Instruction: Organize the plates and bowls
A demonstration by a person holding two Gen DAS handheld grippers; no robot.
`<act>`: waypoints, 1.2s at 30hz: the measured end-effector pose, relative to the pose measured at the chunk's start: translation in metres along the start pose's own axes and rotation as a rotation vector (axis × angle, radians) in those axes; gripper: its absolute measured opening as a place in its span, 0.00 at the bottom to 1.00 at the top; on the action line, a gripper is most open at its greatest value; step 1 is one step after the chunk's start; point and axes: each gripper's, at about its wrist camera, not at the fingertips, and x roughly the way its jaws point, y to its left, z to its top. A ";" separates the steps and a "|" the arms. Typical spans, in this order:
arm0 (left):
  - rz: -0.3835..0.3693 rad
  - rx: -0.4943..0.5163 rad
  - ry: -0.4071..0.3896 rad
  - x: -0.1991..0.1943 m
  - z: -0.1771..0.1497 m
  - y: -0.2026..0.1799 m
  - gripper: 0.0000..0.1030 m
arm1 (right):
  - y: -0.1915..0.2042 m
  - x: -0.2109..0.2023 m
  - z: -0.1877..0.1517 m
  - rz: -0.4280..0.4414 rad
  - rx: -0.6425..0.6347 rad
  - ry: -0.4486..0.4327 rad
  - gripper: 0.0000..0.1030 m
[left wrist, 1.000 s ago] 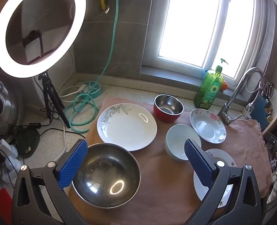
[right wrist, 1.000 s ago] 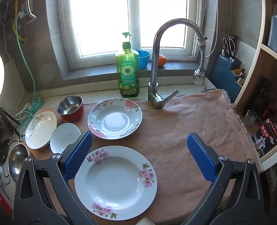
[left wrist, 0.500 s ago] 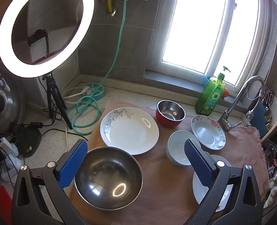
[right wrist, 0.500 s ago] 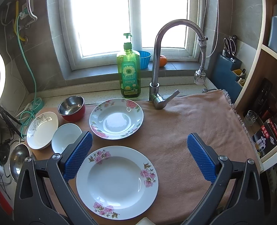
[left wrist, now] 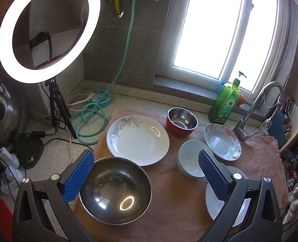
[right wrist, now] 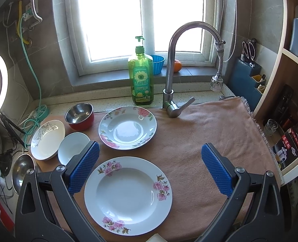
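— Plates and bowls, six of them, all laid out singly on the pink cloth [right wrist: 199,133] over the worktop. Anything in them?

— Nothing that I can see. The big steel bowl [left wrist: 115,189] at the near left corner holds only reflections. Behind it sits the white plate with the grey leaf pattern [left wrist: 137,140], bare too.

— And the small ones?

— The red bowl with the steel lining [left wrist: 181,122] stands at the back, near the green soap bottle [right wrist: 141,76]; nothing in it. The pale blue bowl [left wrist: 191,159] is just in front of it, also with nothing inside.

— The flowered ones?

— The smaller flowered plate [right wrist: 127,130] lies in front of the tap [right wrist: 173,64], the larger flowered plate [right wrist: 128,195] nearest the front edge. Both show only glaze and pink blossoms.

— The grippers?

— The left hand-held gripper [left wrist: 146,178] hangs above the steel bowl and the blue bowl, fingers spread wide, gripping nothing. The right hand-held gripper [right wrist: 150,168] hangs over the larger flowered plate, likewise spread wide, with its blue pads [right wrist: 84,168] clear of the rim.
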 end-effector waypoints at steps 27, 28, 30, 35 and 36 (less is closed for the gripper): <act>-0.011 0.006 0.007 -0.001 -0.002 -0.003 0.99 | 0.003 0.001 -0.001 0.000 0.002 0.003 0.99; -0.011 0.006 0.008 -0.001 -0.002 -0.003 0.99 | 0.002 0.001 -0.001 0.000 0.001 0.003 0.99; -0.010 0.005 0.006 -0.001 -0.003 -0.003 0.99 | 0.002 0.001 0.000 0.000 0.002 0.004 0.99; -0.012 0.001 0.008 -0.001 -0.002 -0.004 0.99 | 0.002 0.001 -0.001 0.002 0.002 0.007 0.99; -0.012 0.002 0.010 -0.001 -0.002 -0.004 0.99 | 0.003 0.001 -0.002 0.002 0.002 0.008 0.99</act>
